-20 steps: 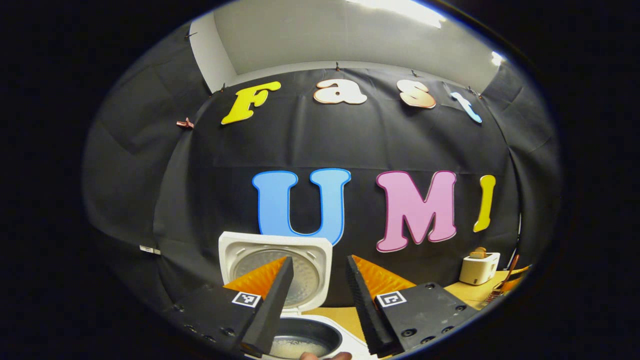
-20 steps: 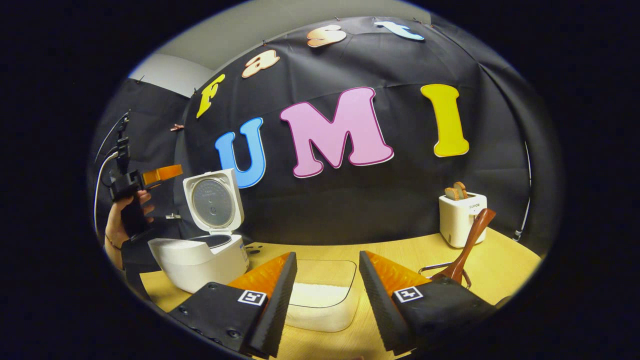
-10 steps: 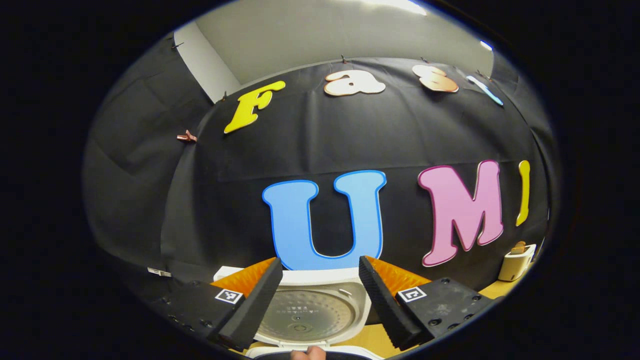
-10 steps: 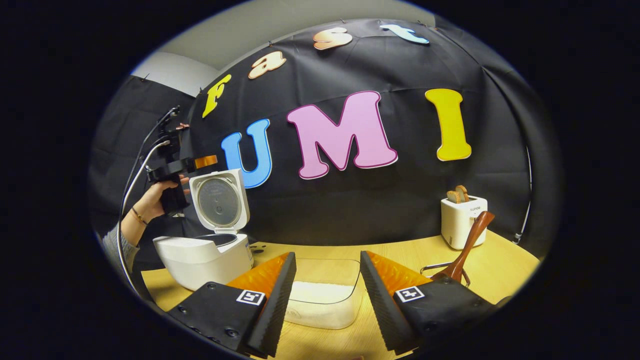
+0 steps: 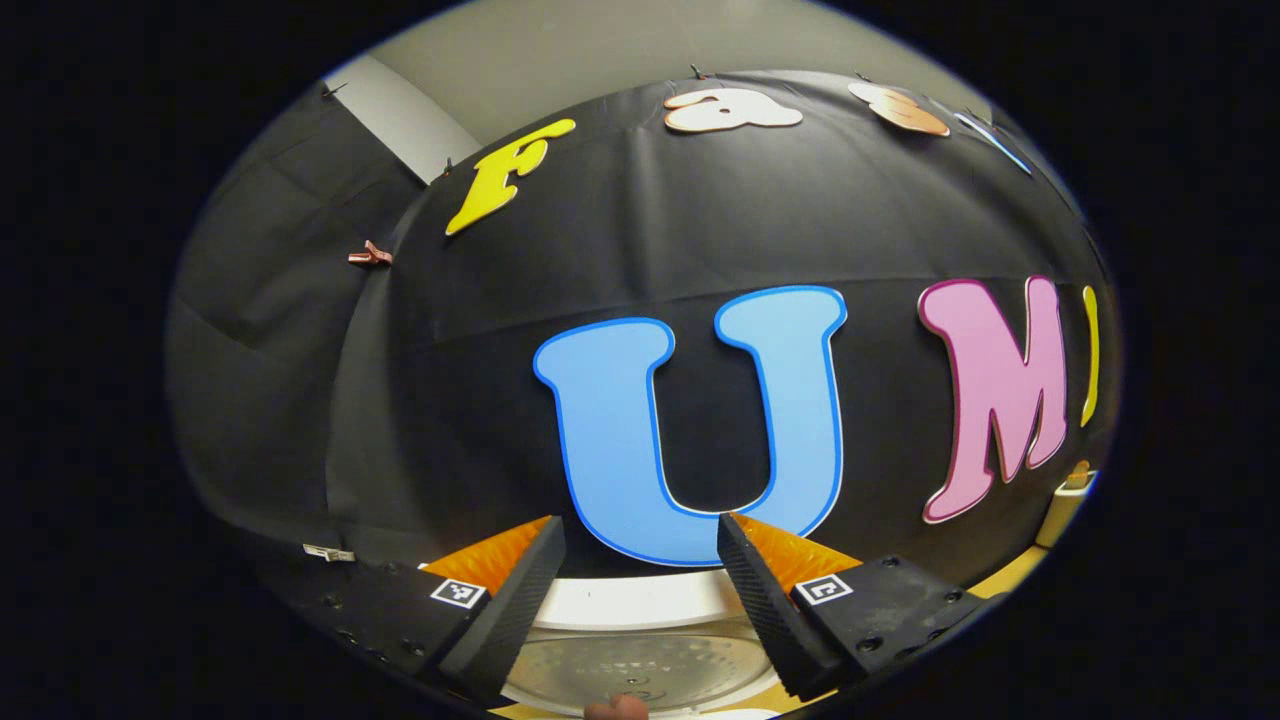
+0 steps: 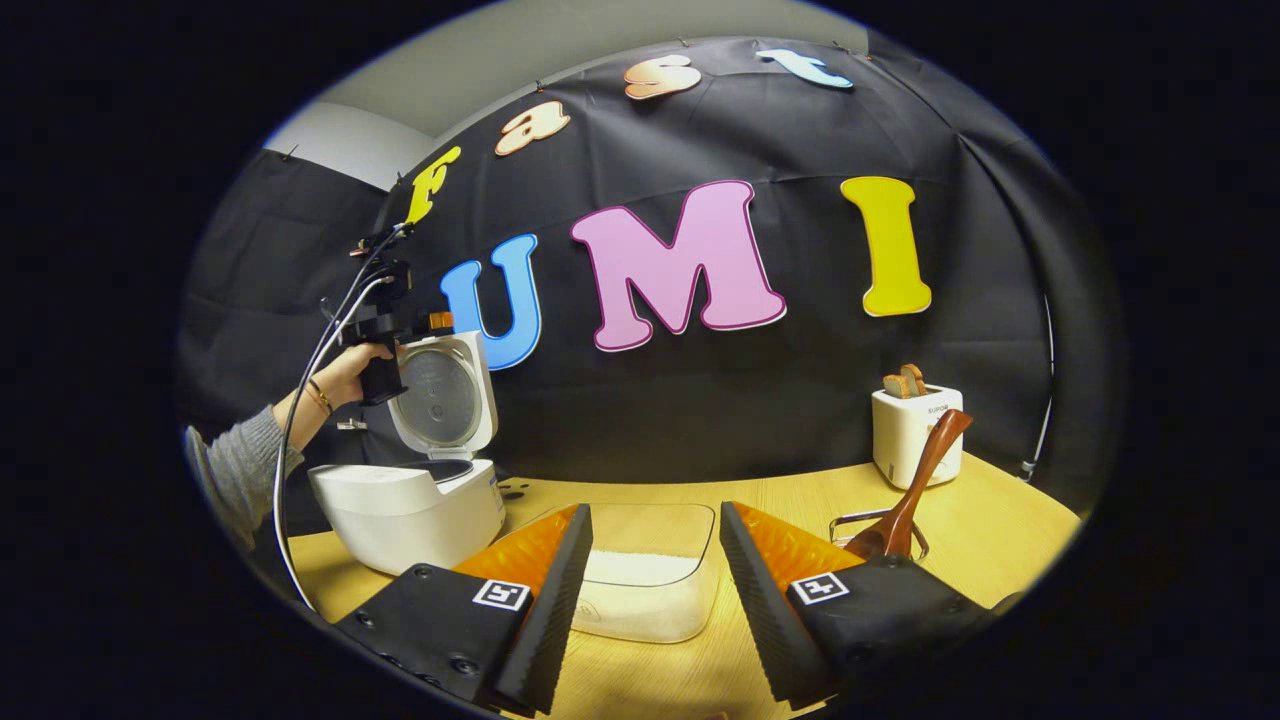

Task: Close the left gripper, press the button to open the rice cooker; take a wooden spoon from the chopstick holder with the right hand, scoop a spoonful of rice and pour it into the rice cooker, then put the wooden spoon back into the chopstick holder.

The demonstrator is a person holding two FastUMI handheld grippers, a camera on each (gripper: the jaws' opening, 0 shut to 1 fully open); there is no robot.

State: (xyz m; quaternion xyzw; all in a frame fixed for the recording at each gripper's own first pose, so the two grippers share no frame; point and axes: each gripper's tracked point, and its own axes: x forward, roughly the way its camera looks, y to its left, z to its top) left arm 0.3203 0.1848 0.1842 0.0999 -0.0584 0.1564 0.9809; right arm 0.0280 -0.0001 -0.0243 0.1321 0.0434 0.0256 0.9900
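One rice cooker, its one lid raised. One clear container of rice on the one table. One wooden spoon, standing in one wire holder. One toaster with what look like two slices of bread in its top, though they are small and hard to separate. Two grippers: the left gripper held up by one hand near the lid, and the right gripper low in the right gripper view.

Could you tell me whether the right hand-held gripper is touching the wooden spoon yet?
Apart: in the right gripper view, the right hand-held gripper stands open, the wooden spoon off beside it.
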